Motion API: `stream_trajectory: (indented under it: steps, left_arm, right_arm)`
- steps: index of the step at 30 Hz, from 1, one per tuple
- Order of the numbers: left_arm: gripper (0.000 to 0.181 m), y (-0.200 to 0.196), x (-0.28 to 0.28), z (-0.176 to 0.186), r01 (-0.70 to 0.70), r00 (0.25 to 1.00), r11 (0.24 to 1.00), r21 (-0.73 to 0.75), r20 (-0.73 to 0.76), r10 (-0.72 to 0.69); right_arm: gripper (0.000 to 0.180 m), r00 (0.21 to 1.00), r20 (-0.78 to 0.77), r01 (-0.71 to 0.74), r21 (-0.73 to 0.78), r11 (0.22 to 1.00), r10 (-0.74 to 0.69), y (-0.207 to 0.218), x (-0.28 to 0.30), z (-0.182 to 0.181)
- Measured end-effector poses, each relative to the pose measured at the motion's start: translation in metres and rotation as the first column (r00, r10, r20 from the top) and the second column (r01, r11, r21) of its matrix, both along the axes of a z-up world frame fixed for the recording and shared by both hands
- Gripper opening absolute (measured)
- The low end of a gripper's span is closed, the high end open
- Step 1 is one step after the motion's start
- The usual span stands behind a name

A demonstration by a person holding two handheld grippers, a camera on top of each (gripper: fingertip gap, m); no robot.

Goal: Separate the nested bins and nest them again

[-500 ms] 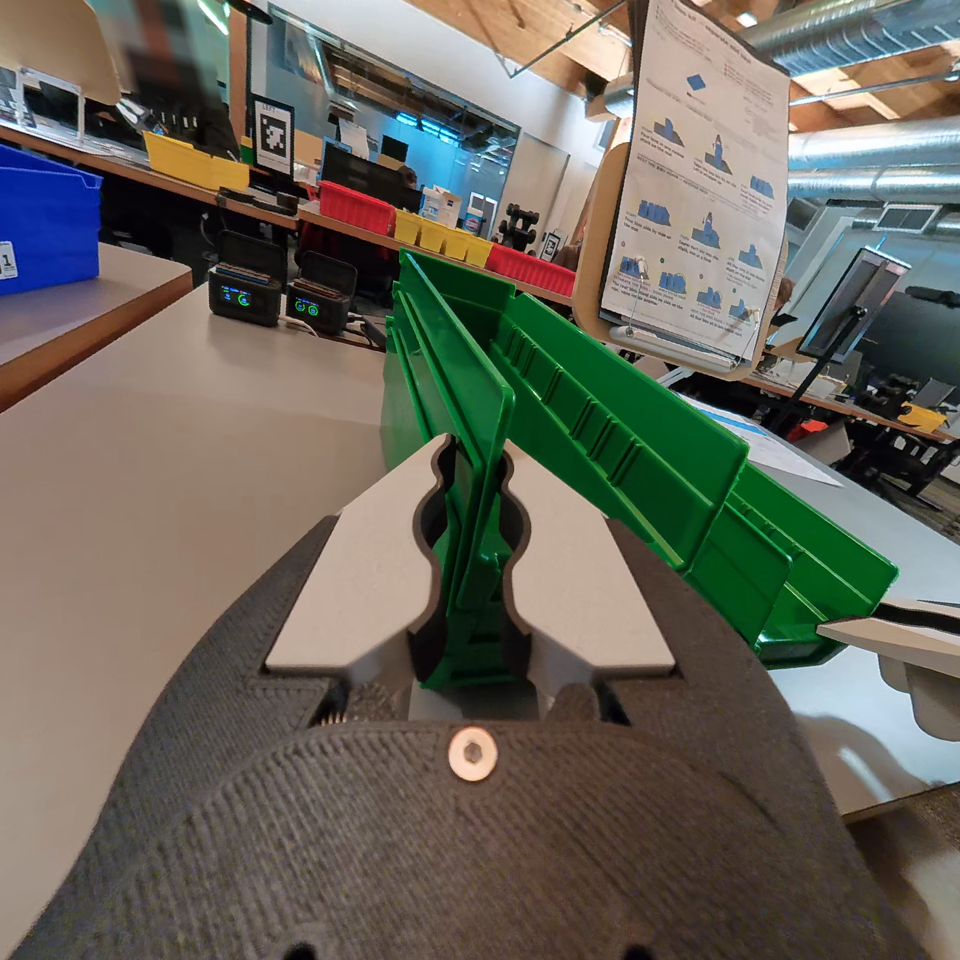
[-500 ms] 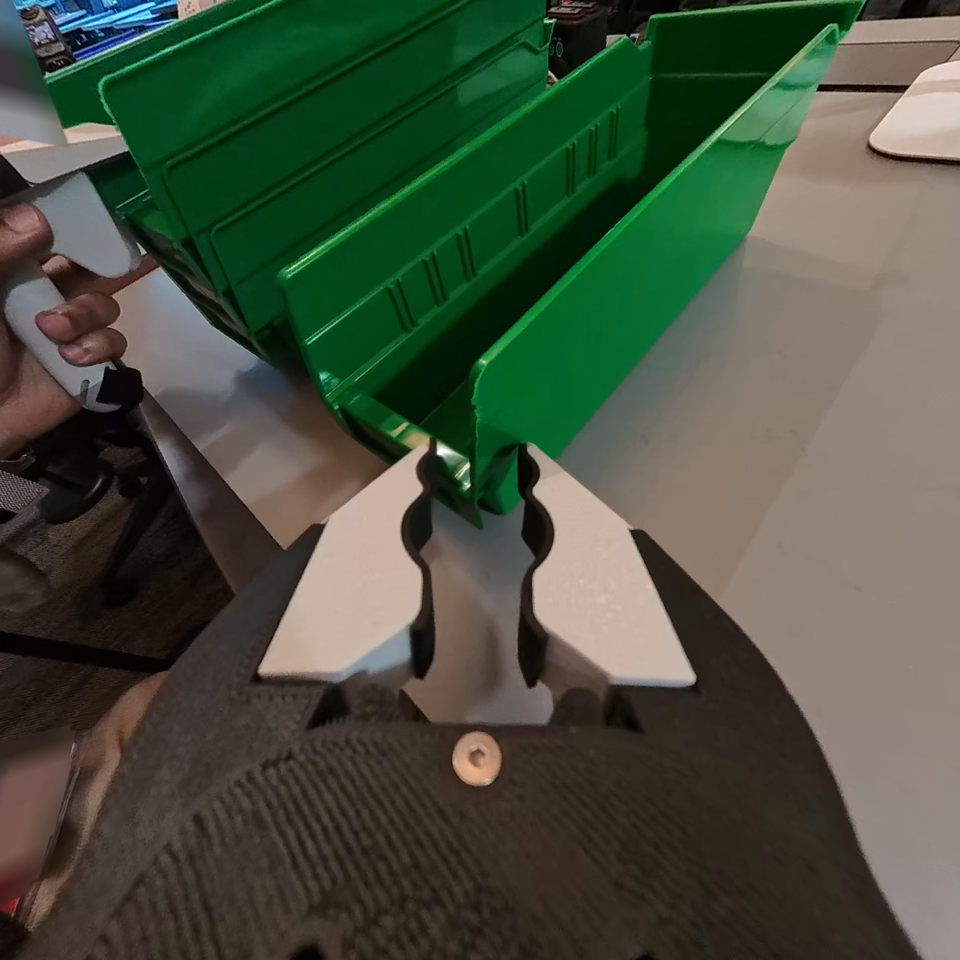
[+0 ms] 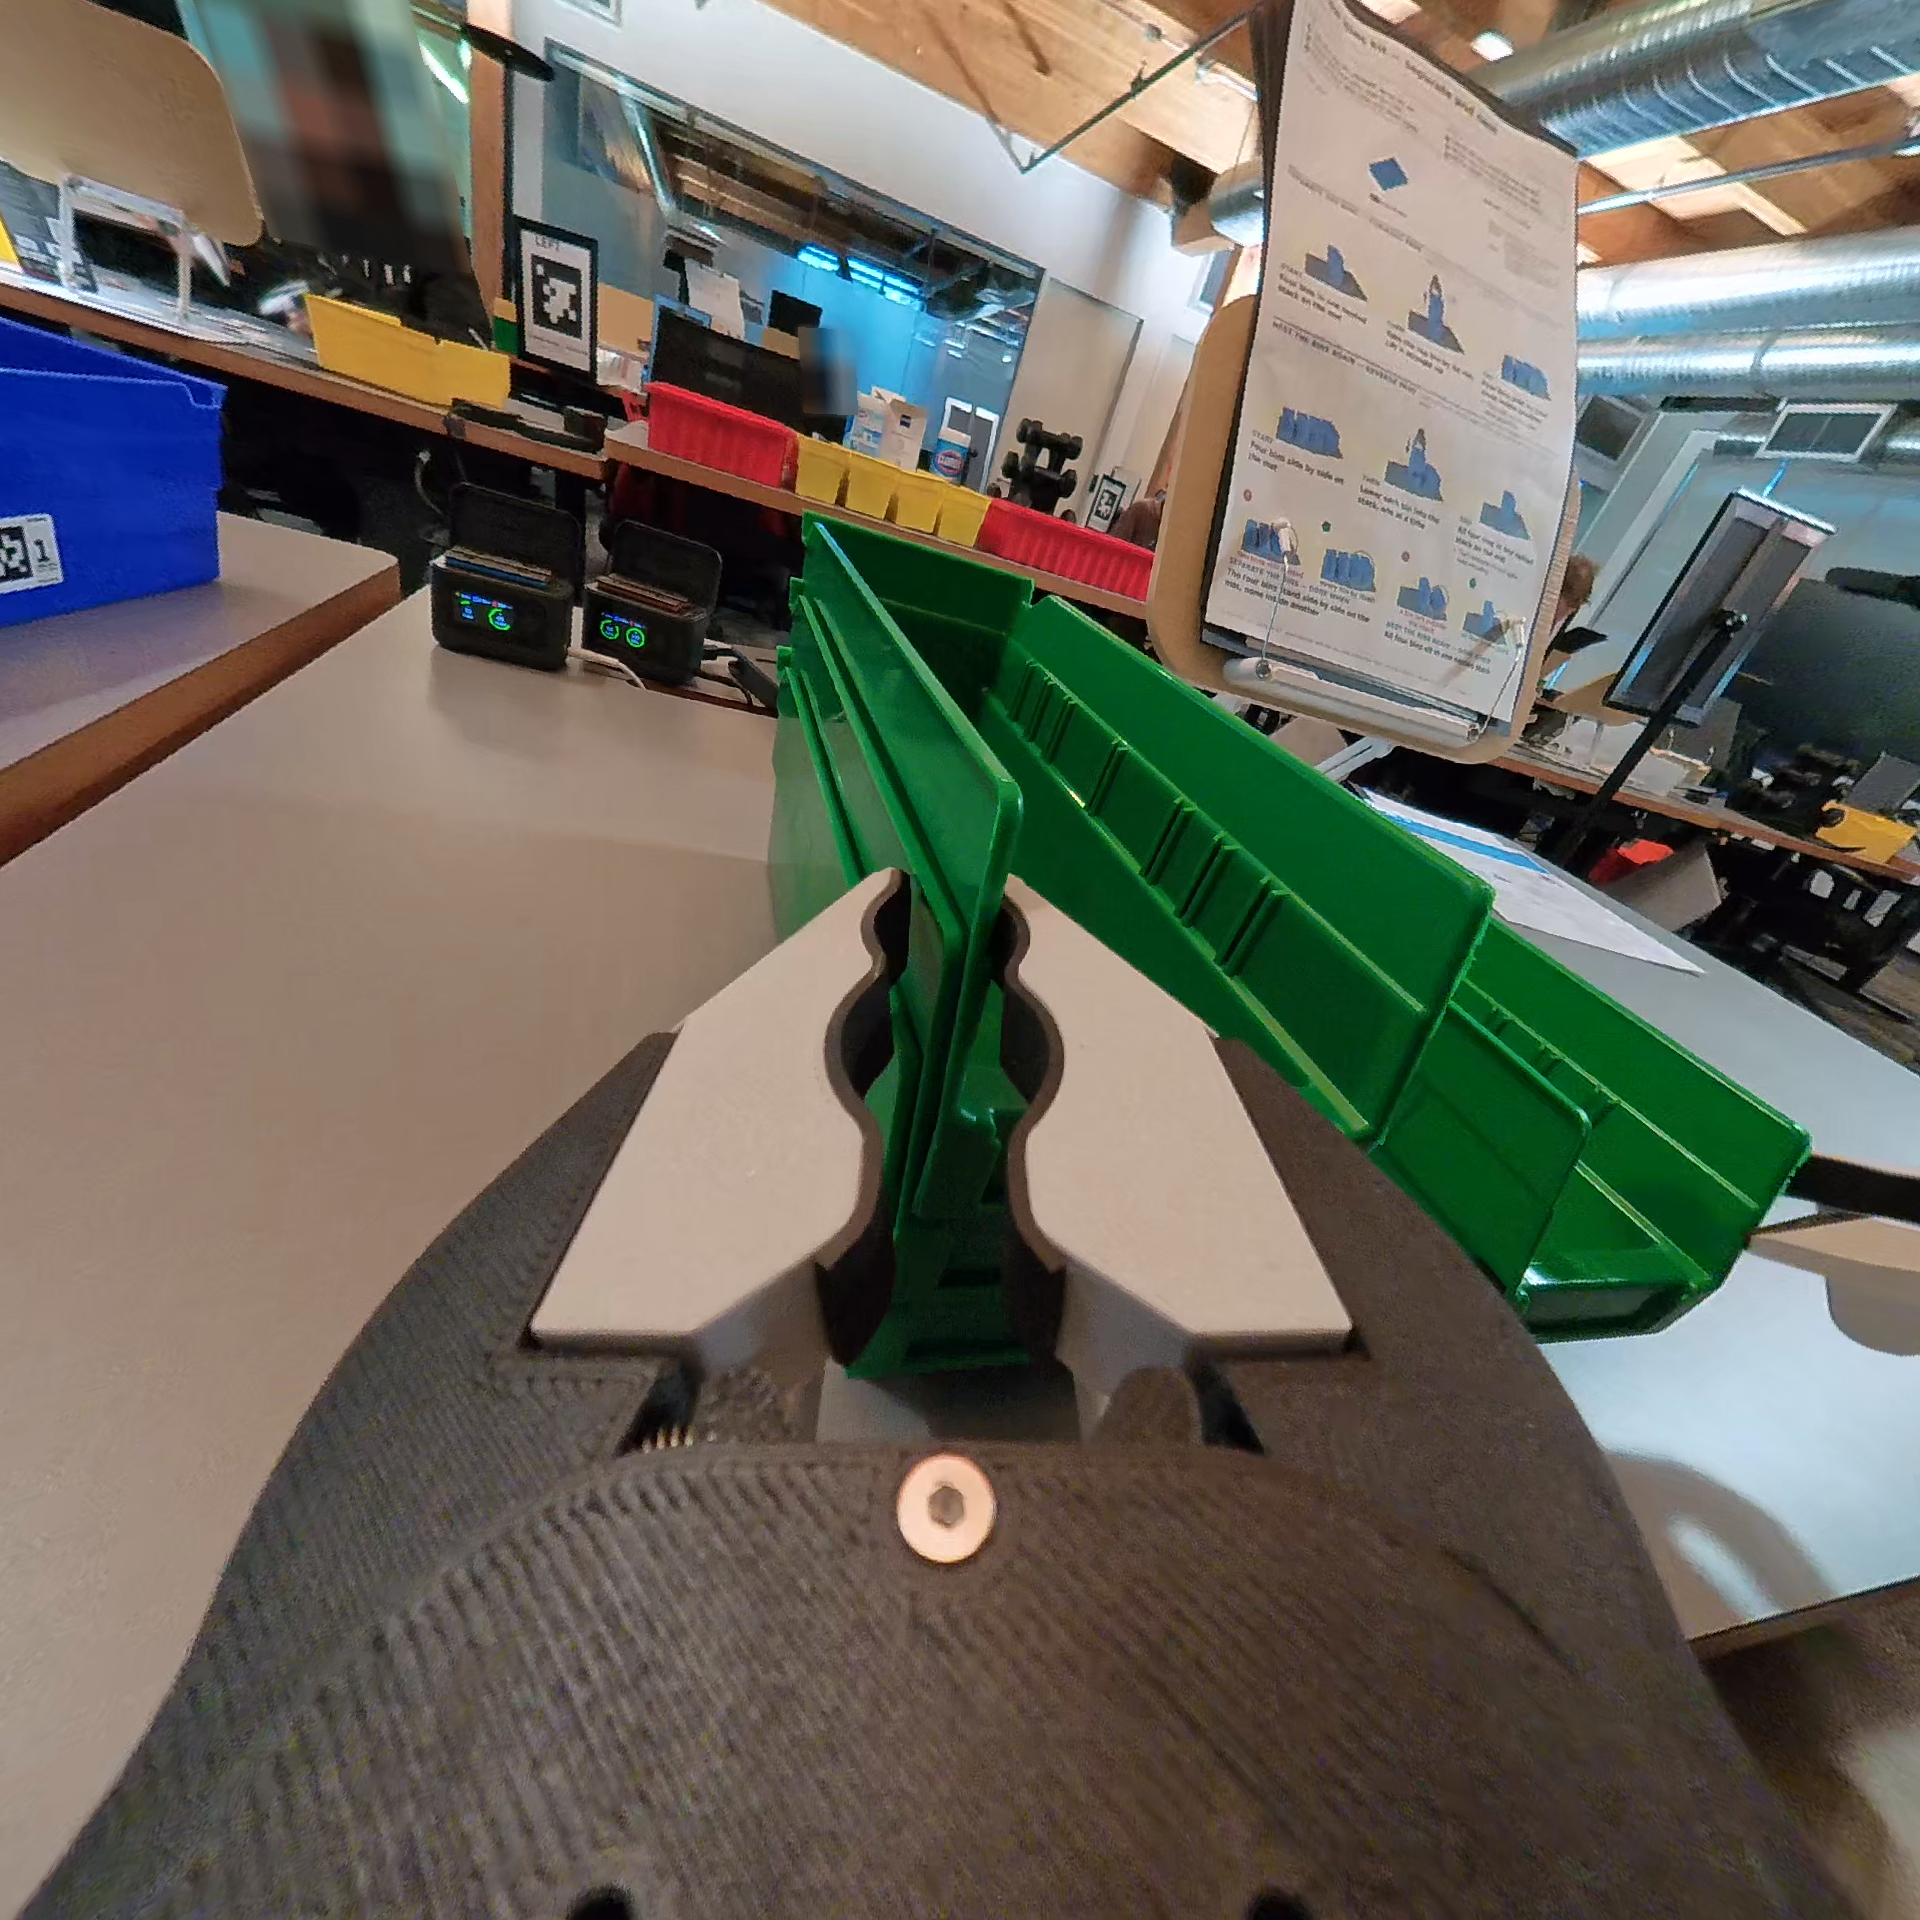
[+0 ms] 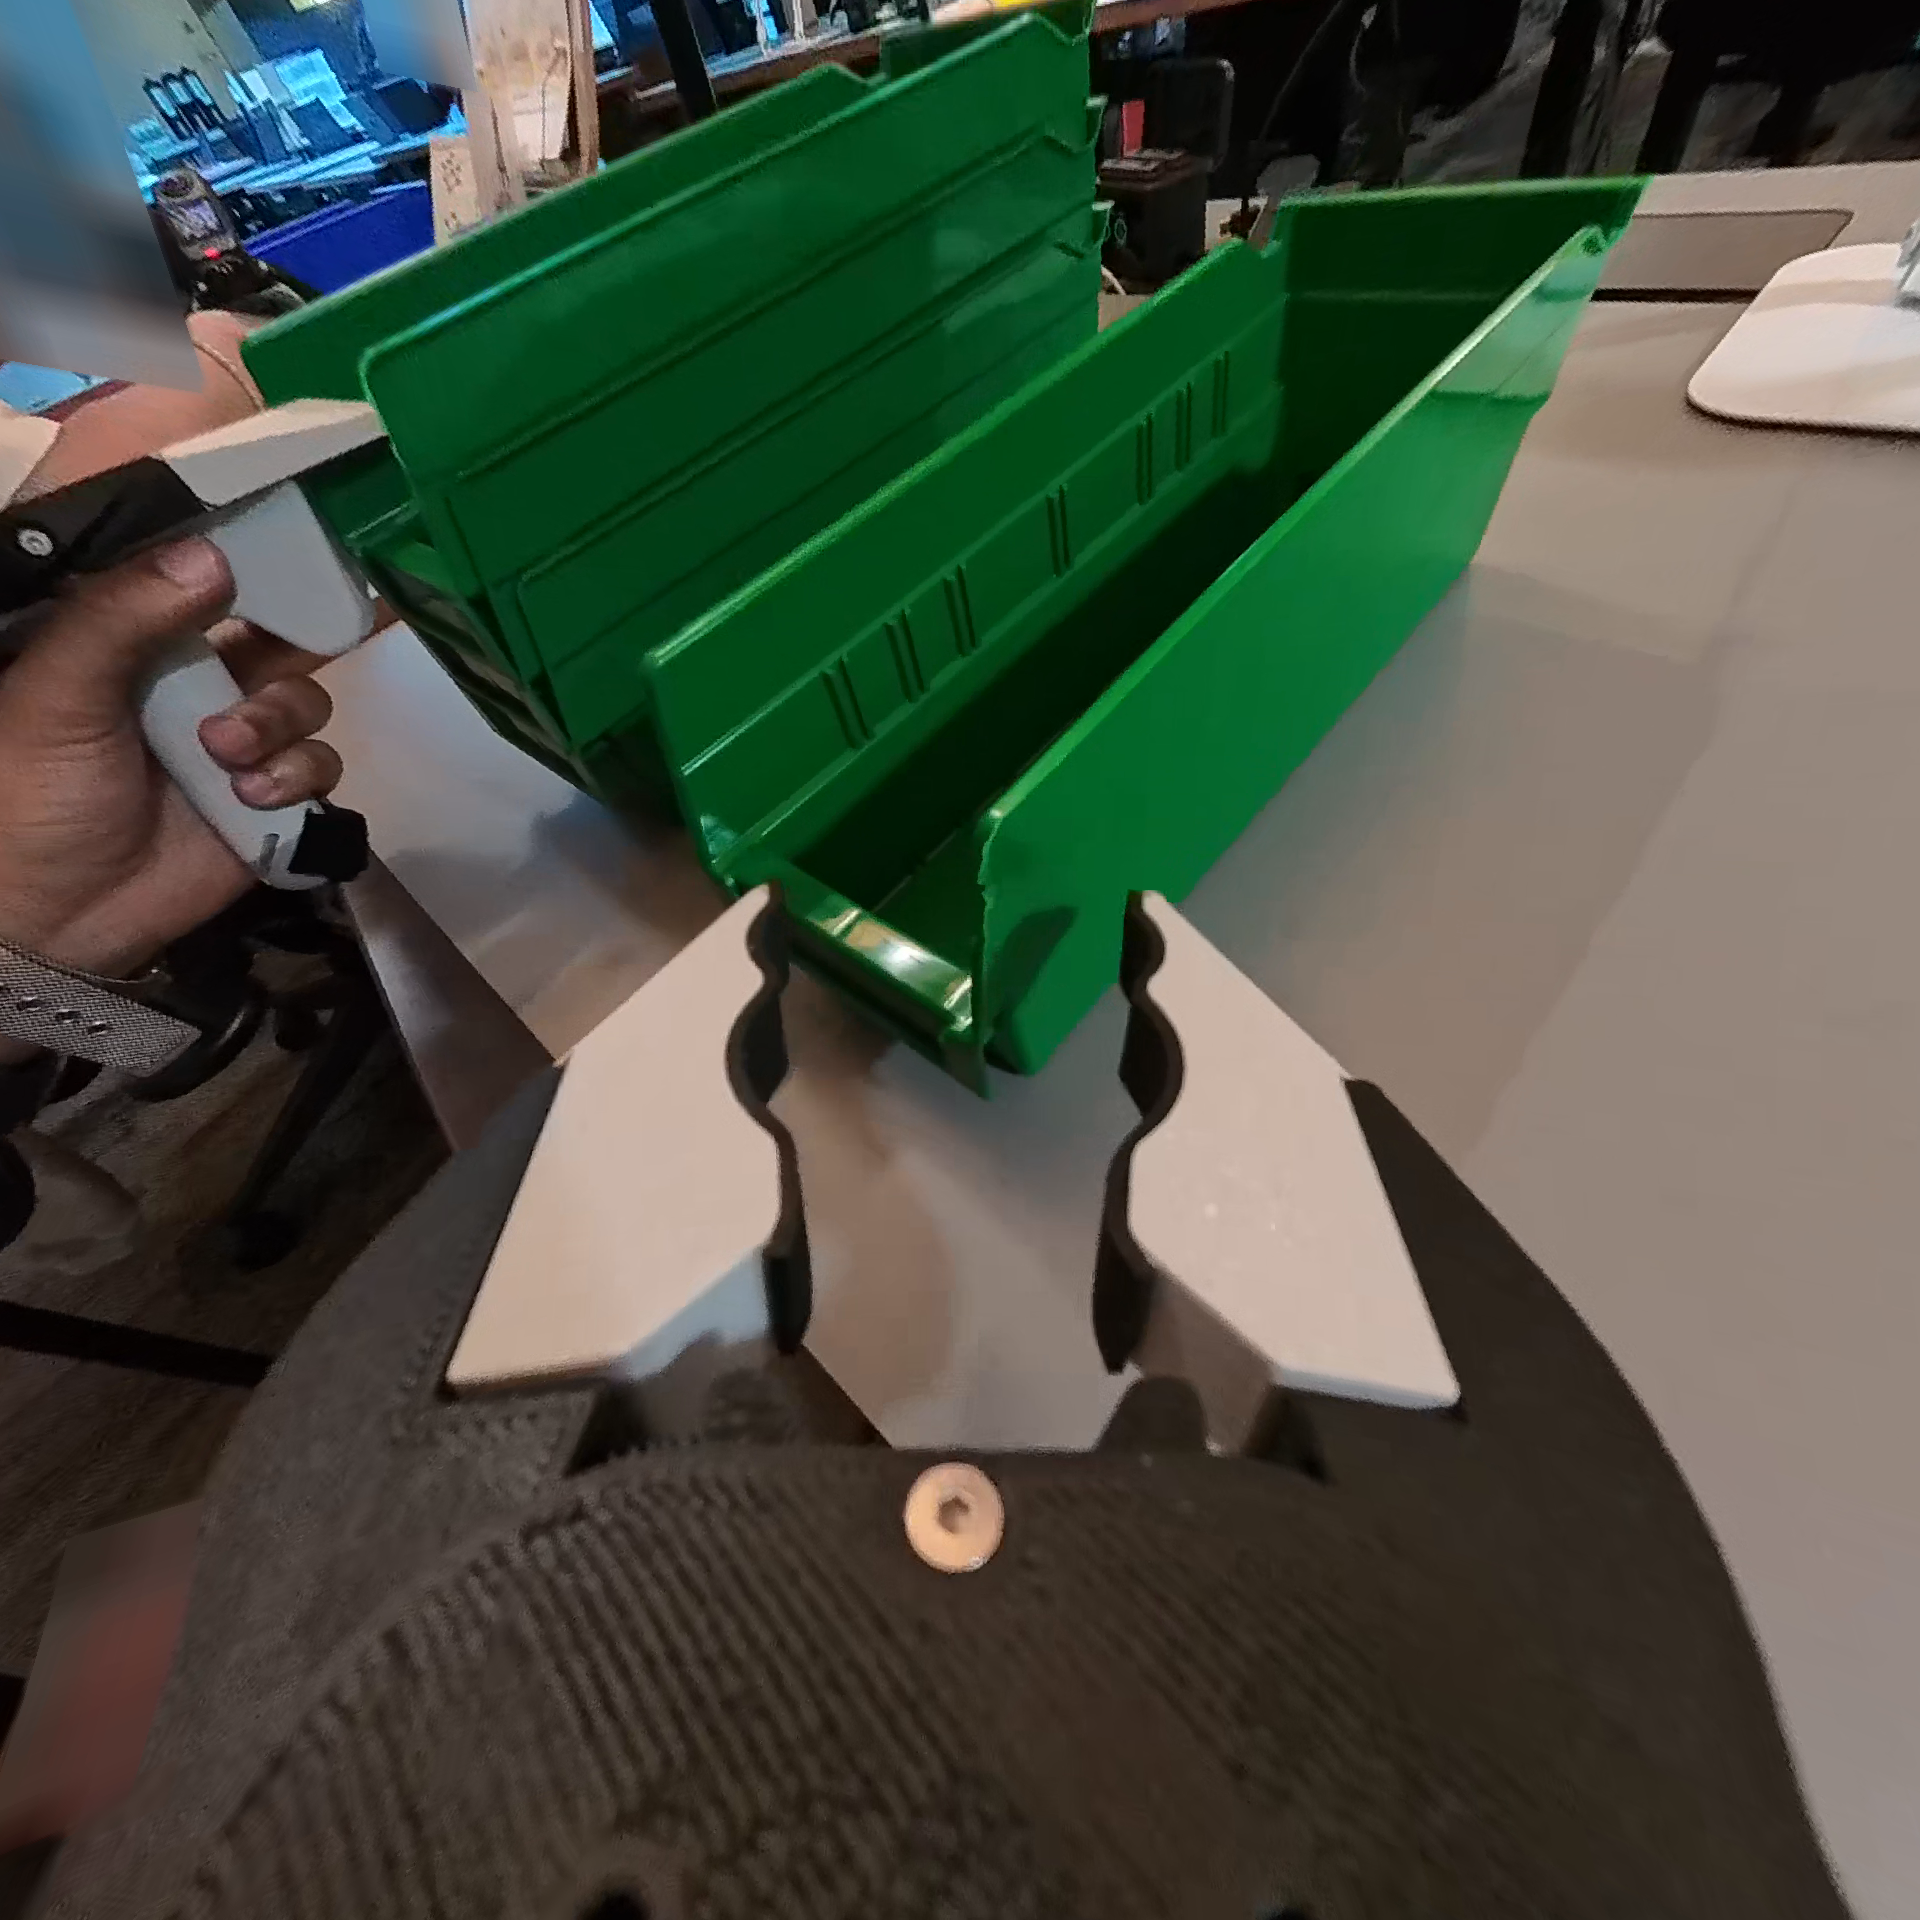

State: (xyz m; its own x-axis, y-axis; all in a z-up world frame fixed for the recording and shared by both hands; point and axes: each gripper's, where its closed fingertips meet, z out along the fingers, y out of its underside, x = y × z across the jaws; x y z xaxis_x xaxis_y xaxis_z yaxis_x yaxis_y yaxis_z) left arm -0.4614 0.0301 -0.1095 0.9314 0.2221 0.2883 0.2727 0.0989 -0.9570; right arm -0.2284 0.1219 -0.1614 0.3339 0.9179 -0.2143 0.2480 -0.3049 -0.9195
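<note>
My left claw [image 3: 951,1049] clamps the glossy ribbed wall of the tilted green nested bins [image 4: 727,343]. My right claw [image 4: 951,935] gapes wide (matte grey fingers) around the separated bin [image 4: 1247,748] on the smooth grey counter [image 4: 1558,935].

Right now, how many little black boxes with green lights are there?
2: one black box and another beside it, on the grey table left of the green plastic bins.
</note>
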Motion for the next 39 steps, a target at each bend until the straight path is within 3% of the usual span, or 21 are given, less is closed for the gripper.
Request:
stream_trajectory:
  steps: [7,13,19,23,29,39]
  left_arm:
    - [0.016,-0.001,-0.001,0.003,-0.008,1.000,1.000,0.020,-0.009,0.008]
    - [0.021,-0.002,-0.004,0.004,-0.034,0.999,0.999,0.020,-0.026,0.034]
    - [0.023,-0.003,-0.004,0.005,-0.028,0.999,0.999,0.025,-0.019,0.028]
    - [0.023,-0.003,-0.004,0.005,-0.029,0.999,0.999,0.028,-0.022,0.030]
    - [0.033,-0.005,-0.007,0.007,-0.034,0.999,0.998,0.045,-0.003,0.034]
    - [0.031,-0.010,-0.007,0.016,-0.033,0.999,0.994,0.105,-0.006,0.034]
  right_arm:
    - [0.069,0.997,-0.062,0.049,0.213,0.976,-0.037,0.000,0.004,0.029]
    - [0.061,0.996,-0.088,0.048,0.367,0.929,-0.016,-0.015,0.003,0.048]
    - [0.058,0.996,-0.080,0.007,0.408,0.913,0.027,-0.029,-0.002,0.049]
    - [0.047,0.997,-0.055,-0.030,0.401,0.916,0.056,-0.037,-0.004,0.045]
    - [0.043,0.996,-0.039,-0.062,0.405,0.912,0.085,-0.044,-0.006,0.042]
    - [0.034,0.994,-0.022,-0.090,0.429,0.899,0.109,-0.051,-0.009,0.038]
